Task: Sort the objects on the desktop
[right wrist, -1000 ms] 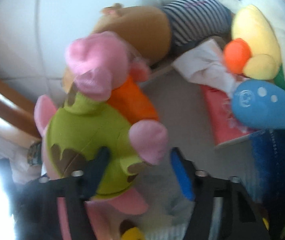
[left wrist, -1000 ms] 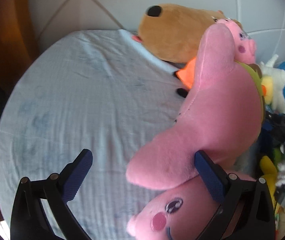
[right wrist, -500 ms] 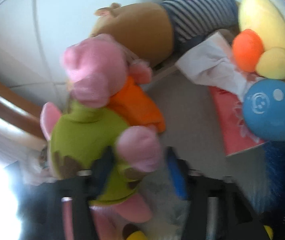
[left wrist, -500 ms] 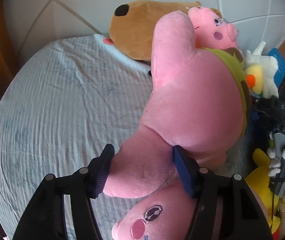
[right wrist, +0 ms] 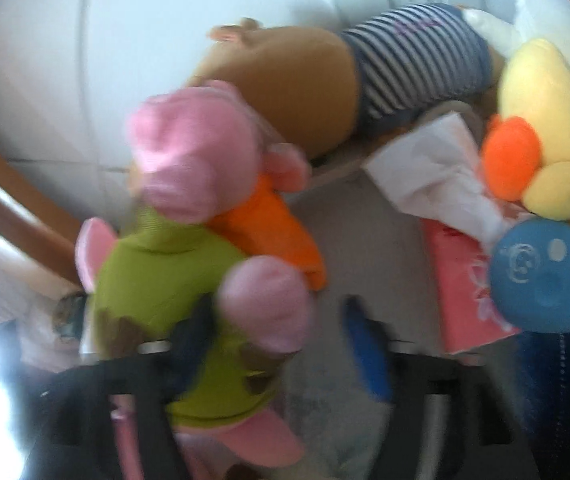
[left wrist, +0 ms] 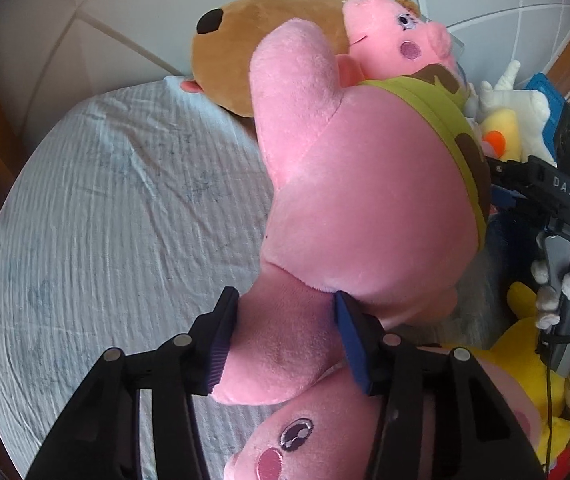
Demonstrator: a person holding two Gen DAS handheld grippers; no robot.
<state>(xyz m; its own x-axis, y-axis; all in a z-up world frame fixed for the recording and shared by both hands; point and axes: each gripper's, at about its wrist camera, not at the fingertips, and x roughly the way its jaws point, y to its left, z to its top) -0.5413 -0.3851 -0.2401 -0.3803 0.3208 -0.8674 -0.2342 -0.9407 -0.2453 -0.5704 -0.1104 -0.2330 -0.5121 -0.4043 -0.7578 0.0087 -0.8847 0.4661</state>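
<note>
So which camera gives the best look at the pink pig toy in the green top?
The left wrist view: the pink pig toy is sharp, face and body visible, the left tongs clamped on its leg. The right wrist view shows it blurred, from the other side.

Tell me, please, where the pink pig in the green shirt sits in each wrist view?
Left wrist: pig fills centre-right, seen from behind, leg in the left claw.
Right wrist: pig lower left, shirt towards us.
Shared landmark: brown plush behind its head.
</note>
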